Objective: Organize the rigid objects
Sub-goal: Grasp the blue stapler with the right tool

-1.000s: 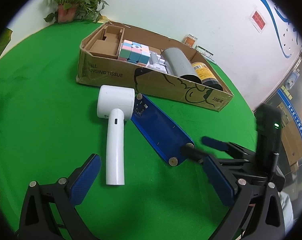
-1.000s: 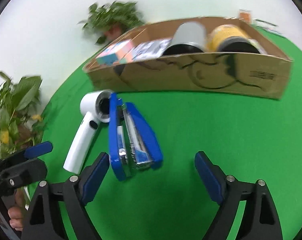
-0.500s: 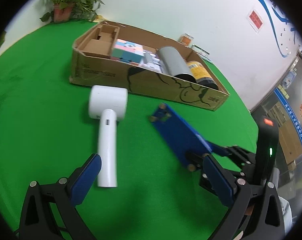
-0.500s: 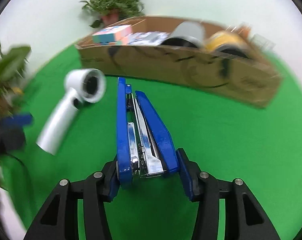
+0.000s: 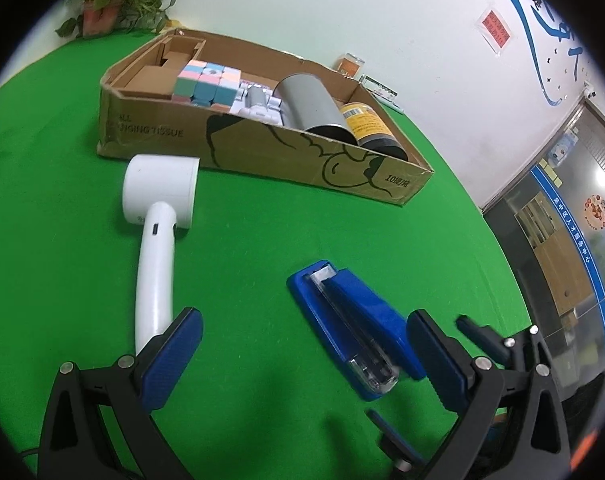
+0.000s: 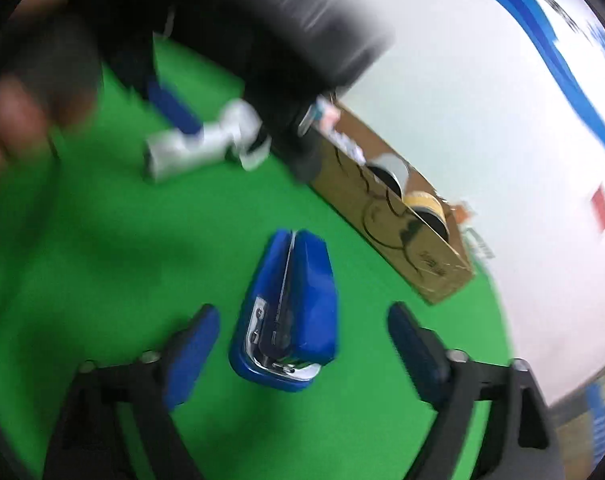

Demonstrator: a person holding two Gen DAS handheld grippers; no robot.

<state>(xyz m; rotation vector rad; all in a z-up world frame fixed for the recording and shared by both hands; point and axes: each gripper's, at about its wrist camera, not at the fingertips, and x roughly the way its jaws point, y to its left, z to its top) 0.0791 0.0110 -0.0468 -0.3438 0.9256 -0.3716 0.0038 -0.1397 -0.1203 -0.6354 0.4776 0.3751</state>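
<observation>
Bright even light and a sharp left view — the right view is motion-blurred, both bent at dark round edges.

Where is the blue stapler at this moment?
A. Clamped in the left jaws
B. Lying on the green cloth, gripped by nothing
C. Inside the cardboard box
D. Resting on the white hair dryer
B: the stapler lies on the green cloth, between the right gripper's opening jaws, untouched.

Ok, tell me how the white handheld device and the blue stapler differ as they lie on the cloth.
The white handheld device is T-shaped, a round head on a long slim handle; the blue stapler is a compact wedge. The device is plain white; the stapler is blue with metal and clear parts. The device's head lies close to the cardboard box; the stapler lies further off. Both rest outside the box on the green cloth.
</observation>
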